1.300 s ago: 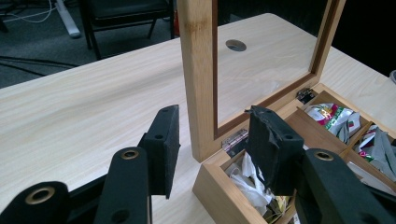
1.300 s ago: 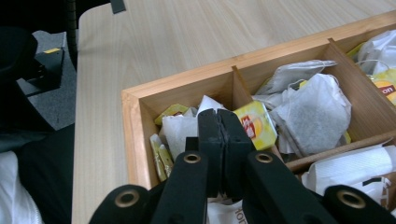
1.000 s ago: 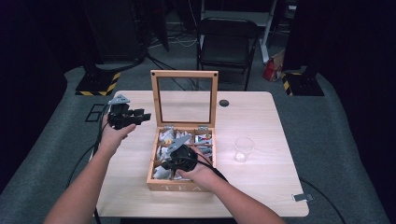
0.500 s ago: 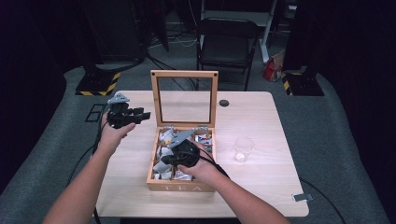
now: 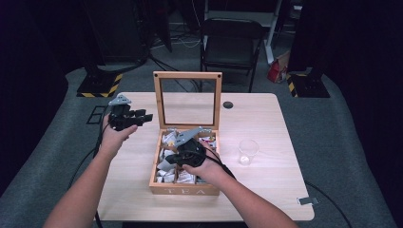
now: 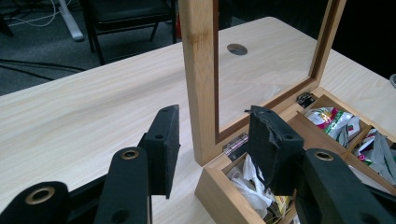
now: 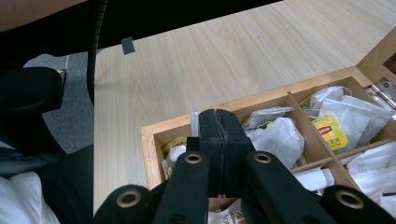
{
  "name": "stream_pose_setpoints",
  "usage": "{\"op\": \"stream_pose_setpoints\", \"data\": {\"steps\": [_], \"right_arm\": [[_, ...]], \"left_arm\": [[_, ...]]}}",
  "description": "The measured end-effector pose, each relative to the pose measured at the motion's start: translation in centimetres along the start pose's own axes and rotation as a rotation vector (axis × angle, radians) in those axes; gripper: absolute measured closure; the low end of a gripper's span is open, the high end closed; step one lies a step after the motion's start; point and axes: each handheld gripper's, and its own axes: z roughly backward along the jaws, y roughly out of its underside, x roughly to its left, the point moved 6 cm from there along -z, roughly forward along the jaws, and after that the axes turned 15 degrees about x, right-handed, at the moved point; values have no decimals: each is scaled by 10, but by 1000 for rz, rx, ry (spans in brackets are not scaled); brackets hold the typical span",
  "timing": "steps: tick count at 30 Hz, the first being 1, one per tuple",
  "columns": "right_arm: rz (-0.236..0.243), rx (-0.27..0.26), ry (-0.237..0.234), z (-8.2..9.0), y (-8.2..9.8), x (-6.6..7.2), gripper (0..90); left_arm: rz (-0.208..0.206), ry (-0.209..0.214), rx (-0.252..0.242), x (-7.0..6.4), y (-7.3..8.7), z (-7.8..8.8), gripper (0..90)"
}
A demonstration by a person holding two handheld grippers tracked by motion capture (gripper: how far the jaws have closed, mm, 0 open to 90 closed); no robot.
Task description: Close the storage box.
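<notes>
Two tongs showed: right tongs [image 7: 218, 140] were pressed shut over the tea box [image 7: 150, 154], any pinched bag hidden; left tongs [image 6: 215, 149] gaped empty.

I see a dark studio-like lab: black stands on hazard-striped bases [image 5: 100, 84] at upper left, grey carpet [image 5: 43, 152], black folding chair [image 5: 231, 42].

Wooden table [image 5: 266, 118]: tea box [image 5: 185, 189], clear cup [image 5: 247, 151].

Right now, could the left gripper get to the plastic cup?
Probably not easily. The left gripper is left of the tea box, whose upright lid and the right gripper stand between it and the plastic cup.
</notes>
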Motion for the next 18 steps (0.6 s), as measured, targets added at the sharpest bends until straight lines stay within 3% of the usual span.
{"op": "stream_pose_setpoints", "data": {"steps": [6,18], "right_arm": [[2,-8,11,10,-1,-3,900],[-42,-14,53,32,9,-17,900]], "left_arm": [[-1,-3,-3,0,0,2,536],[-1,-6,-5,0,-1,4,537]]}}
